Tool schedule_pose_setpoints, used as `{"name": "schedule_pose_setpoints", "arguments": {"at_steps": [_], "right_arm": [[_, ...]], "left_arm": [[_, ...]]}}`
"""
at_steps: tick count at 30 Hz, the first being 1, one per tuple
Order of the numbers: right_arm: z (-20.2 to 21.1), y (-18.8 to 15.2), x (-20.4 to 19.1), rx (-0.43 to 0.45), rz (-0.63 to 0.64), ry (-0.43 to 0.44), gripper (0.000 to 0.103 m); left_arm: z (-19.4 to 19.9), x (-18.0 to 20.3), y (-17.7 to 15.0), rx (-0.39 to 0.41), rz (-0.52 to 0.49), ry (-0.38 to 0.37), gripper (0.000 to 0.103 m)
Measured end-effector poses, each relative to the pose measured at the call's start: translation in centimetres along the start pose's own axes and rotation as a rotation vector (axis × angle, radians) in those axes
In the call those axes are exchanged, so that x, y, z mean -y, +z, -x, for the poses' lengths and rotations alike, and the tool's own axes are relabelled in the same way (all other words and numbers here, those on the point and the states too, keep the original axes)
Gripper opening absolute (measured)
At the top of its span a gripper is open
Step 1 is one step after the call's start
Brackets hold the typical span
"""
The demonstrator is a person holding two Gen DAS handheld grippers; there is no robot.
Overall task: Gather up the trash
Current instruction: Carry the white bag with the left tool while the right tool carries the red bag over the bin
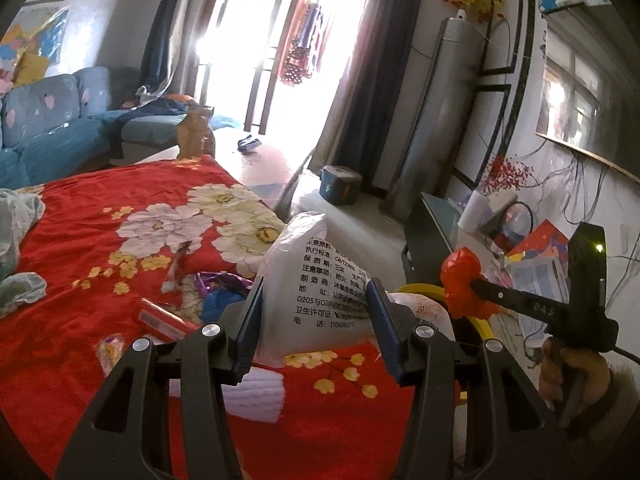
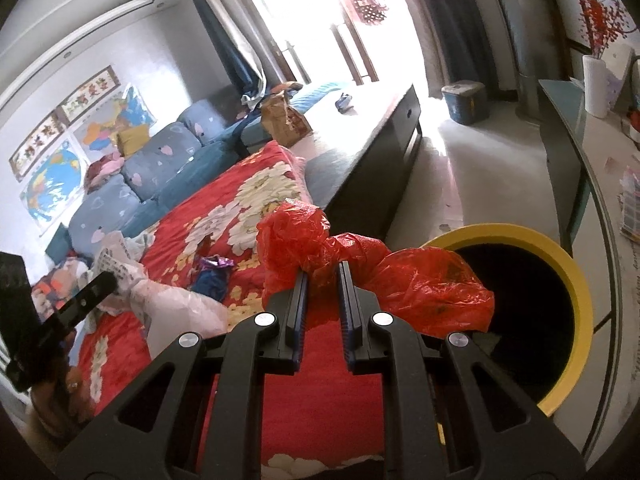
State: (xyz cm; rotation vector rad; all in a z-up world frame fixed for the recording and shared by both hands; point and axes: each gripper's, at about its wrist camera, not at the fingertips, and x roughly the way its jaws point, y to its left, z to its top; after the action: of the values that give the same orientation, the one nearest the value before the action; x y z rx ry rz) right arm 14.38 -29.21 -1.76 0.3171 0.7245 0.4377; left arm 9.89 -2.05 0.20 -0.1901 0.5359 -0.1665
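My left gripper (image 1: 314, 294) is shut on a white plastic bag (image 1: 308, 276) printed with black text, held above the red flowered bedspread (image 1: 80, 248). Out to its right, my right gripper (image 1: 474, 282) clamps a crumpled red plastic bag (image 1: 460, 280). In the right wrist view that gripper (image 2: 323, 268) pinches the red bag (image 2: 360, 272) beside the yellow-rimmed bin (image 2: 576, 276), whose dark opening lies just right of the bag. The left gripper (image 2: 110, 278) shows at the left with the white bag (image 2: 176, 300).
Wrappers lie on the bedspread: a purple one (image 1: 220, 282), a blue one (image 2: 210, 278) and a red box (image 1: 164, 318). A blue sofa (image 2: 152, 176) is behind, a dark low table (image 2: 360, 160) beyond the bed, a blue pail (image 2: 464, 100) on the floor, a shelf (image 2: 580, 152) on the right.
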Motion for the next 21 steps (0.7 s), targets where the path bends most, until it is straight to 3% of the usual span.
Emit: {"name": "schedule_pose_setpoints", "arguments": {"at_steps": [21], "right_arm": [[0.2,0.0,4.1,0.017,-0.113,-0.075,0.01]], "left_arm": [[-3.6,6.7,-2.0,-0.062,-0.127,-0.078,0.048]]}}
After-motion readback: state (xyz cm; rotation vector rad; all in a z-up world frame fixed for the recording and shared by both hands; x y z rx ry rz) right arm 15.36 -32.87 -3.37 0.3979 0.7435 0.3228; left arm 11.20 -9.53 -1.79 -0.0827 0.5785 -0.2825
